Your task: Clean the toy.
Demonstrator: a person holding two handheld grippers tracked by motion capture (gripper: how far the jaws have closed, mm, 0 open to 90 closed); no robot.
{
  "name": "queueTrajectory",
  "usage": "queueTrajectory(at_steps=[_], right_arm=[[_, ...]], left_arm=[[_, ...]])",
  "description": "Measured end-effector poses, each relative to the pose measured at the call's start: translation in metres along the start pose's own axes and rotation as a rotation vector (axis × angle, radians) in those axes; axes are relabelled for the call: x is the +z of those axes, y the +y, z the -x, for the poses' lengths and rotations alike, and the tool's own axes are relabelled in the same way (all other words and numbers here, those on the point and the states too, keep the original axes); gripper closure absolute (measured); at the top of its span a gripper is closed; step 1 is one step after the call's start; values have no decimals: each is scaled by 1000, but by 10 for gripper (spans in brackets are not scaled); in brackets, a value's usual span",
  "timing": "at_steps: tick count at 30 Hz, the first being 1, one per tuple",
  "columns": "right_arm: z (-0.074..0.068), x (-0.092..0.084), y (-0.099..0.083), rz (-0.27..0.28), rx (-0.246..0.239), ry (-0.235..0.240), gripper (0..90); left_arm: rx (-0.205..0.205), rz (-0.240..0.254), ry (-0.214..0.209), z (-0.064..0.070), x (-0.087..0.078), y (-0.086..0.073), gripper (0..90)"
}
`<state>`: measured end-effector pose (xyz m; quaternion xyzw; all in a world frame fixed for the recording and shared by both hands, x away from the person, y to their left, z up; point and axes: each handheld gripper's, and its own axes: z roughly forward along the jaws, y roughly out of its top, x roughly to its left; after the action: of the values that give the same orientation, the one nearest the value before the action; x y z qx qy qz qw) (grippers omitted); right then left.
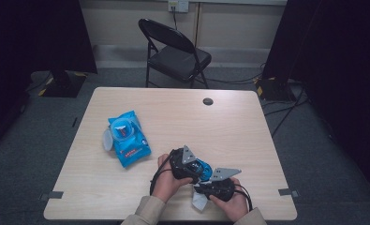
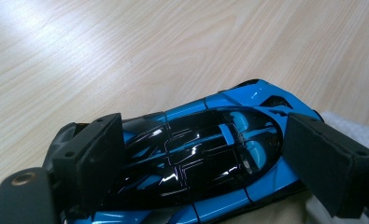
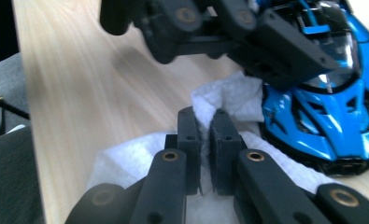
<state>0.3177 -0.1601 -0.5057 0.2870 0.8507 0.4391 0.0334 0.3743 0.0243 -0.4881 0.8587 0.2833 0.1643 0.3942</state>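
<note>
Near the table's (image 1: 126,197) front edge, the left gripper (image 2: 201,154) clamps the blue toy car (image 2: 205,154) across its width, while just beside its nose the right gripper (image 3: 203,135) pinches a white wipe (image 3: 229,95).

1. The toy car (image 2: 205,154) has glossy blue paint and shiny black glass, super reflective.
2. The wipe (image 3: 229,100) is white, soft and fuzzy, maybe paper or thin cloth, hard to tell.
3. The table (image 1: 182,117) is pale wood-grain, smooth, satin sheen.
4. The gripper pads (image 2: 324,163) are matt black, slightly grainy, rubbery-looking.
5. The wipes pack (image 1: 126,138) is glossy blue plastic.
</note>
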Motion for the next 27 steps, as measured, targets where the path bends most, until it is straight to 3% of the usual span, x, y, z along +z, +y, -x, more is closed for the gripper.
queueTrajectory(at_steps=[7,13,22,27], right_arm=[[-4,-11,7,26,-16,27,852],[9,-31,12,65,4,13,852],[36,-54,16,110,46,-62,852],[49,-55,16,132,77,-117,851]], left_arm=[[1,-2,0,0,0,0,129],[1,3,0,0,0,0,129],[6,0,-6,-1,0,-1,126],[6,-1,-6,-1,0,0,125]])
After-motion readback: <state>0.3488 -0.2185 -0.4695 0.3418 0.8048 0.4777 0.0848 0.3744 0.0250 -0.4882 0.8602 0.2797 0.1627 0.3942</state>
